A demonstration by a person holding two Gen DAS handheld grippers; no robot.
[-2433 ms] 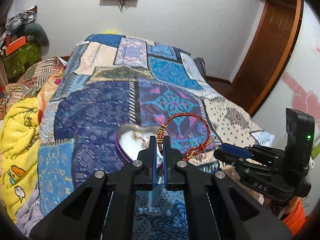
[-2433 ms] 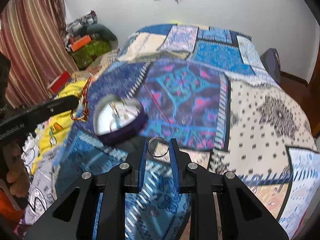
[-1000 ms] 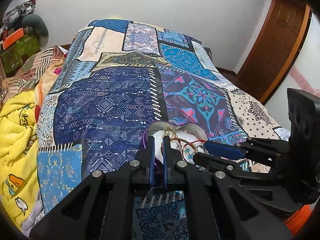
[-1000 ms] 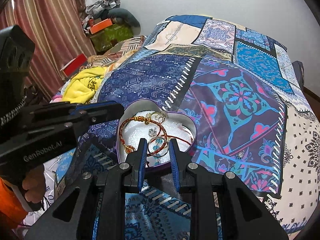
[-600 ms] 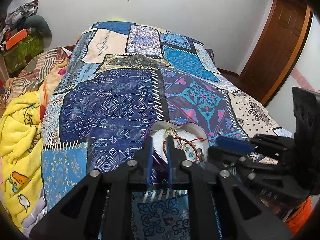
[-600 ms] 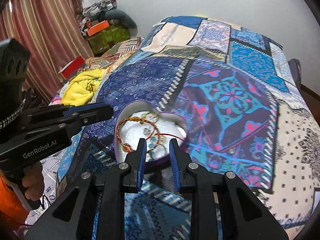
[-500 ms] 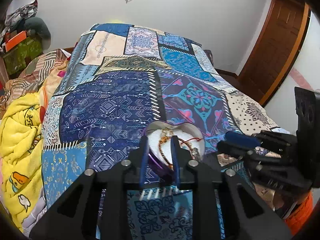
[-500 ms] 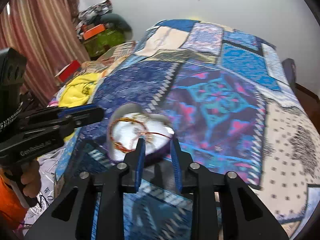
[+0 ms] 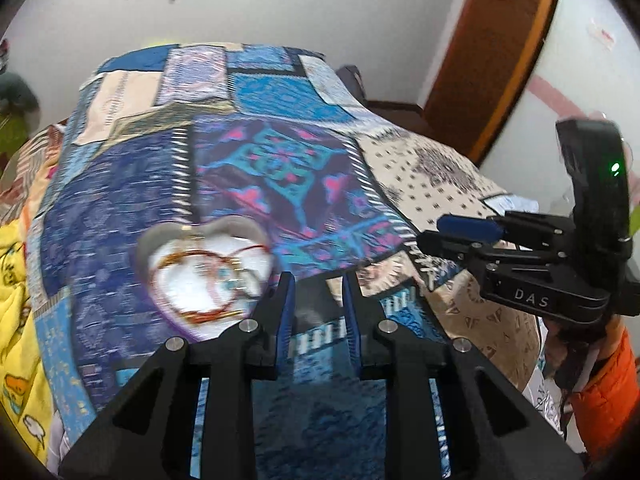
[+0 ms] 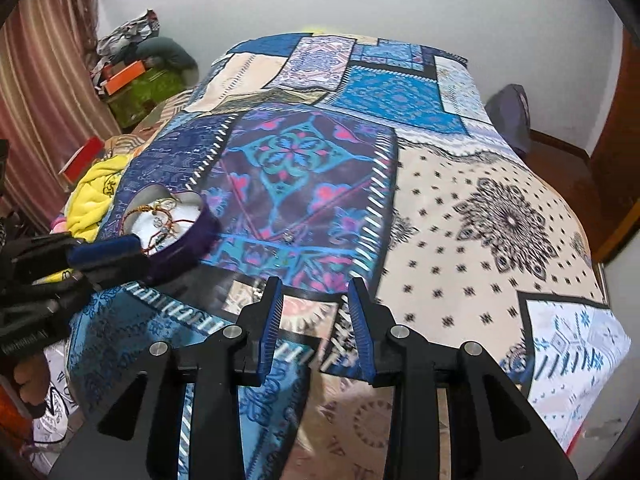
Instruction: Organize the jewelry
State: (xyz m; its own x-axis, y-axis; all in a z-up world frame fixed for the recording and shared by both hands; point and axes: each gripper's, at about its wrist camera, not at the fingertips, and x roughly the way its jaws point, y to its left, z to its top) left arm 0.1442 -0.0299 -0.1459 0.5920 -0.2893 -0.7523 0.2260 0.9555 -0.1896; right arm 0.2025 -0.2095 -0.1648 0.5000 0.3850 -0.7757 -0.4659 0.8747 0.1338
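Hovering with fingers spread and nothing between them, the left gripper (image 9: 316,300) and right gripper (image 10: 314,308) sit over the patchwork bedspread (image 10: 460,208). The heart-shaped box (image 9: 204,276) (bracelets (image 10: 160,216) inside, blurred) lies near the bed's left edge beside a yellow blanket (image 10: 94,196), broad quilt lying flat beyond.

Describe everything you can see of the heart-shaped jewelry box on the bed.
The heart-shaped box has a purple outer wall, a pale metallic-looking rim and a white lining. It stands open, with no lid in view, on the patchwork bedspread. Inside lie a red and gold braided bracelet and a few small pieces, too blurred to name. Neither pair of tongs touches it.
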